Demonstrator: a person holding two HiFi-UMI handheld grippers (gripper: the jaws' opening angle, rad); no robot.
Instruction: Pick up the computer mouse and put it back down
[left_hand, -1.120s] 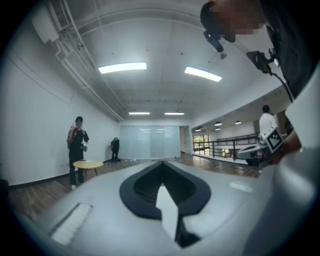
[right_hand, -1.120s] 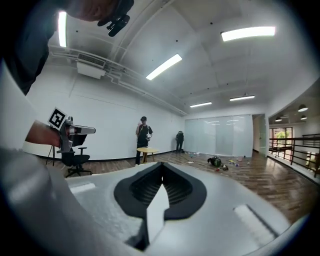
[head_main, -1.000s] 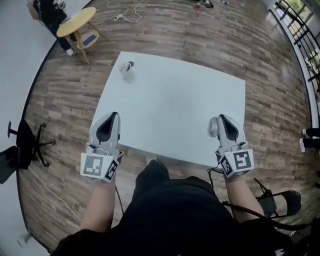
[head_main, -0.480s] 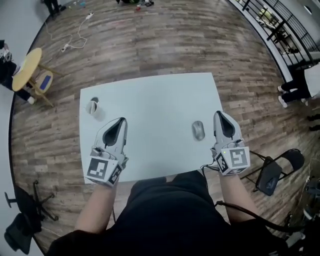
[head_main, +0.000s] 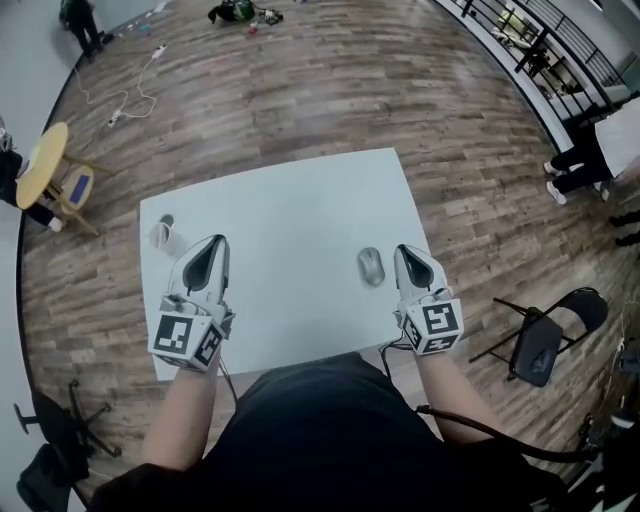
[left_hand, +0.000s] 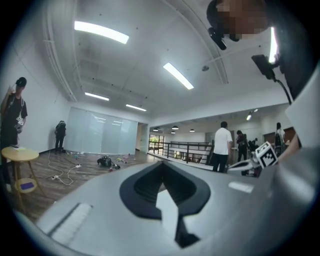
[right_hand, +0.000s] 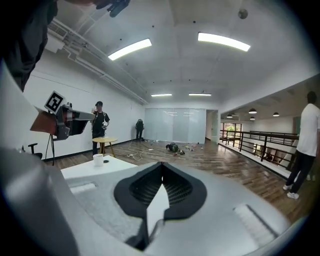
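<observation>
Resting on the table (head_main: 290, 200), mouse (head_main: 371, 266) beside right gripper (head_main: 408, 252).

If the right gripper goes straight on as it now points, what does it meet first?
Probably nothing close: the right gripper points along the right edge of the table toward open floor. The mouse lies beside it, left of that line.

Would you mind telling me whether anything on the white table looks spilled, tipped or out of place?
Nothing stands out. The mouse lies flat on the white table, just left of the right gripper, and the cup stands upright near the far left corner. No spill shows.
</observation>
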